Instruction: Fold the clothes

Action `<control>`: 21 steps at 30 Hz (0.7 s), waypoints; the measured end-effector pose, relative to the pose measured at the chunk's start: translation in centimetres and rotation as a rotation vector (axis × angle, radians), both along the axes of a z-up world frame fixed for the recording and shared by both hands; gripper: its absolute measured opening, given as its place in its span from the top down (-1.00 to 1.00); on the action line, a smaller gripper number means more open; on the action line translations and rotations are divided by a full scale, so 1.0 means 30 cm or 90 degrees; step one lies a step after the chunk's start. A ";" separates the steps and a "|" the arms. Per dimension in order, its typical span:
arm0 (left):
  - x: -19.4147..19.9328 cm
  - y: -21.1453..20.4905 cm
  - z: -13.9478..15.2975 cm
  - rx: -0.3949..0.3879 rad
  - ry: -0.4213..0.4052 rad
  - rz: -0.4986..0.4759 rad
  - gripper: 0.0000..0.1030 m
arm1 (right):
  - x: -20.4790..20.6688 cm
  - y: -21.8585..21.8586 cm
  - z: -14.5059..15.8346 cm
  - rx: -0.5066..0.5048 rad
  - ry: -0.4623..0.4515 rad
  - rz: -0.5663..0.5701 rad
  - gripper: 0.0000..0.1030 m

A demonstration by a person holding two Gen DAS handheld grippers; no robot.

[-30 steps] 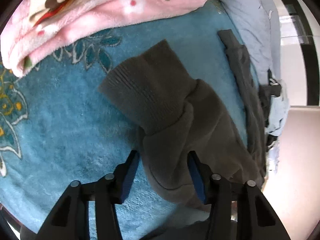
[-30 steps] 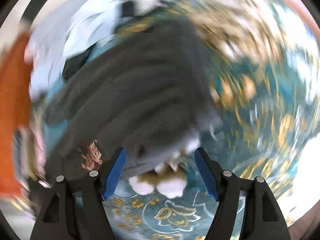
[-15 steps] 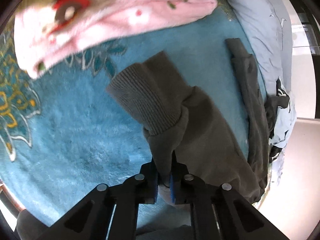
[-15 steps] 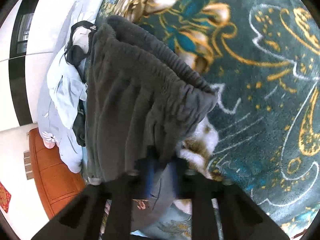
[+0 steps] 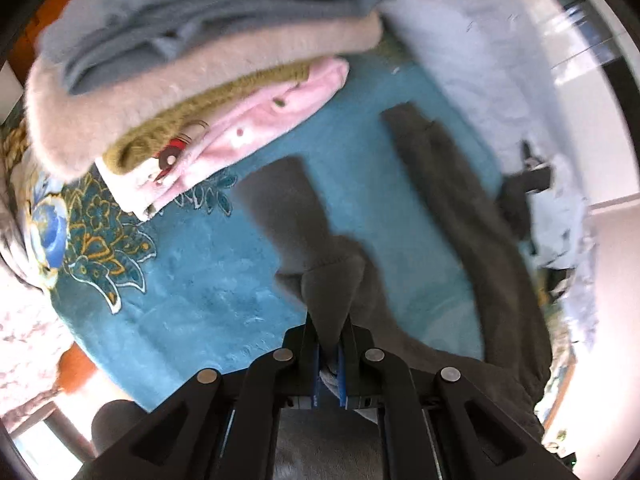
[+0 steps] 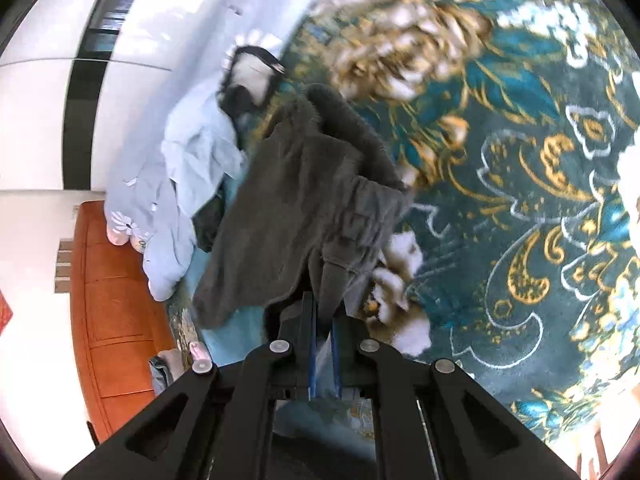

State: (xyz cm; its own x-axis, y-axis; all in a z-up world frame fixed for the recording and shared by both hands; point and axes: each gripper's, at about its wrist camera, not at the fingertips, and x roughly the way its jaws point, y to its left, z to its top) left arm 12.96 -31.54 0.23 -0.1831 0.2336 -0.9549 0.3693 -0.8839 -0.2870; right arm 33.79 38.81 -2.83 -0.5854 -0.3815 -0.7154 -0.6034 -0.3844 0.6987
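Both claws, left gripper [image 5: 329, 354] and right gripper [image 6: 325, 344], are clamped on the dark grey sweatpants [image 5: 472, 216], lifted half off the teal blanket [image 5: 192, 288], so probably mid-fold, with a folded stack [image 5: 208, 60] nearby.

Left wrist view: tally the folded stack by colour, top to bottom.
Blue-grey: 1
Beige fluffy: 1
Olive knit: 1
Pink floral fleece: 1
Total: 4
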 end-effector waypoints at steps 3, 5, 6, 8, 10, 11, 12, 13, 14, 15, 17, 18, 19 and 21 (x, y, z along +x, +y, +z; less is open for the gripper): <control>-0.069 0.039 0.010 -0.027 -0.017 0.001 0.87 | -0.088 0.024 -0.020 -0.024 0.010 -0.010 0.89; -0.161 0.065 0.004 -0.025 -0.024 0.007 0.87 | -0.171 0.039 -0.006 -0.026 0.016 -0.005 0.89; -0.213 0.078 -0.001 -0.022 -0.031 0.011 0.87 | -0.222 0.051 0.002 -0.030 0.006 0.002 0.89; -0.319 0.102 -0.012 -0.022 -0.044 0.019 0.87 | -0.323 0.075 0.018 -0.037 -0.013 0.015 0.89; -0.429 0.133 -0.022 -0.029 -0.057 0.025 0.87 | -0.389 0.101 0.021 -0.038 -0.022 0.011 0.89; -0.484 0.148 -0.027 -0.033 -0.063 0.027 0.87 | -0.421 0.114 0.023 -0.038 -0.026 0.008 0.89; -0.527 0.169 -0.024 -0.034 -0.071 0.028 0.87 | -0.454 0.127 0.024 -0.038 -0.031 0.006 0.89; -0.576 0.189 -0.031 -0.033 -0.077 0.027 0.87 | -0.487 0.140 0.026 -0.038 -0.035 0.004 0.89; -0.626 0.209 -0.039 -0.031 -0.083 0.026 0.87 | -0.519 0.153 0.028 -0.039 -0.040 0.001 0.89; -0.664 0.229 -0.040 -0.029 -0.080 0.028 0.87 | -0.540 0.166 0.020 -0.034 -0.045 -0.009 0.89; -0.721 0.268 -0.049 -0.023 -0.061 0.018 0.87 | -0.584 0.179 -0.006 -0.025 -0.067 -0.020 0.89; -0.745 0.288 -0.054 -0.026 -0.053 0.007 0.87 | -0.605 0.185 -0.019 -0.020 -0.078 -0.026 0.89; -0.770 0.309 -0.059 -0.029 -0.045 -0.004 0.86 | -0.622 0.188 -0.033 -0.013 -0.092 -0.031 0.89; -0.803 0.343 -0.067 -0.040 -0.029 -0.029 0.86 | -0.641 0.191 -0.058 -0.007 -0.107 -0.041 0.89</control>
